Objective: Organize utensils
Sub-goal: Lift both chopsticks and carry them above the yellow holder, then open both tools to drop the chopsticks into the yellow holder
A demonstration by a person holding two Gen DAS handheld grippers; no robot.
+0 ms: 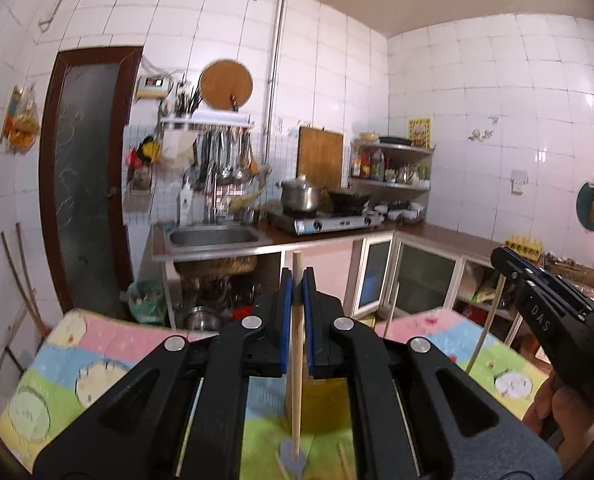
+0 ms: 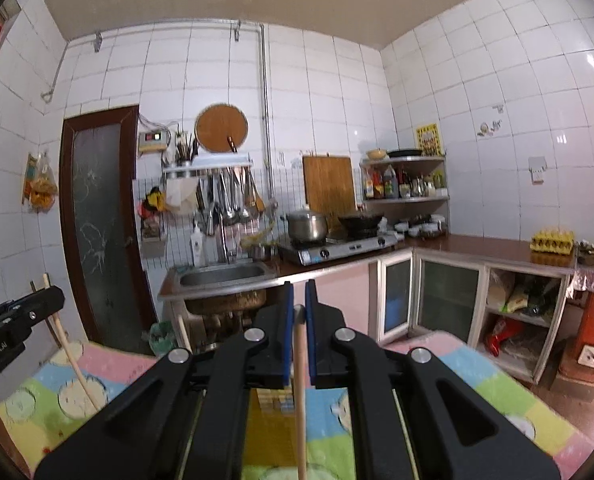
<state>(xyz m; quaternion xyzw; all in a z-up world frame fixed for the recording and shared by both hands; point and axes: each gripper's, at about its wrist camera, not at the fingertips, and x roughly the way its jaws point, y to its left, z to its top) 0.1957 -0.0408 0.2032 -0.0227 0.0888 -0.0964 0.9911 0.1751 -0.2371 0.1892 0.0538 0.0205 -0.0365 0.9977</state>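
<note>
My left tongs (image 1: 297,280) are clamped on a pale wooden chopstick (image 1: 296,360), which stands nearly upright between the blue pads: its top pokes above the tips and its lower end hangs down toward the patchwork-coloured cloth (image 1: 77,360) on the worktop. Below it, at the bottom edge of the left view, other pale sticks (image 1: 345,462) lie on the cloth beside a small grey shape I cannot make out through the blur.

My right tongs (image 2: 299,292) are likewise closed on a second chopstick (image 2: 300,380), held upright, with its capped top just showing between the pads and its shaft running down past the lower edge of the frame. A yellowish box (image 2: 275,398) sits on the cloth under them, mostly hidden by the tongs.

Each pair of tongs shows in the other's camera, at the side, with its stick slanting down to the cloth. Behind the worktop stand the sink (image 2: 221,274), the gas stove (image 2: 337,246) with a steel pot (image 2: 307,224) and the hanging ladles (image 2: 233,196).
</note>
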